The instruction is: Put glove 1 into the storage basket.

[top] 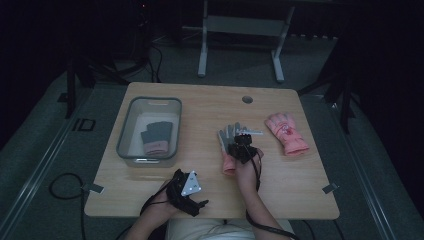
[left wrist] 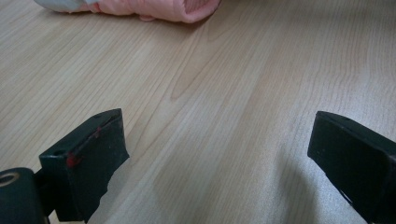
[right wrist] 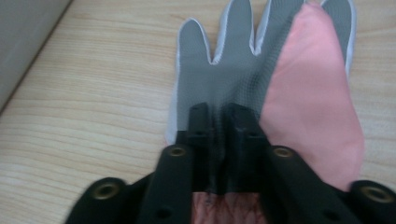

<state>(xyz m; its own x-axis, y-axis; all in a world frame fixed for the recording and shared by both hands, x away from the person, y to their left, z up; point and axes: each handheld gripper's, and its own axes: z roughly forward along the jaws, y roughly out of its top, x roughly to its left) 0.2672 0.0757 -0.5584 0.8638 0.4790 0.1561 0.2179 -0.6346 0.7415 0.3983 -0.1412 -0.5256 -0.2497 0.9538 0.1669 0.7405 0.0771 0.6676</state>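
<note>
The grey-palmed pink winter glove (right wrist: pixel 261 88) is lying palm-up in the middle of the wooden tabletop (top: pixel 280 190), fingers pointing away from the person, and the right claw (right wrist: pixel 223 122) is down on it around the palm area w/ the jaws nearly together, just a thin gap. Tbh I can't tell if there's fabric actually pinched in there or if the tips are just resting on top. That's the main worry imo: if it's only got a skinny fold of the grippy palm layer, the glove prob slides out as soon as it's lifted, or only the top layer comes up and the rest drags along the tabletop. Cuff end looks heavier too, so it could swing and flop on the way. The clear plastic bin (top: pixel 125 131) w/ another grey-and-pink glove (top: pixel 156 137) already in it sits well off to the left, so if that's the destination it's a long carry for a weak pinch, and a dangling glove could catch on the bin rim. Second pink glove (top: pixel 286 133) is near on the right, back side up, not touching afaict. Left claw (left wrist: pixel 219 154) is parked low at the near edge, jaws wide apart over bare wood, nothing in them, so no backup if the glove drops.
</note>
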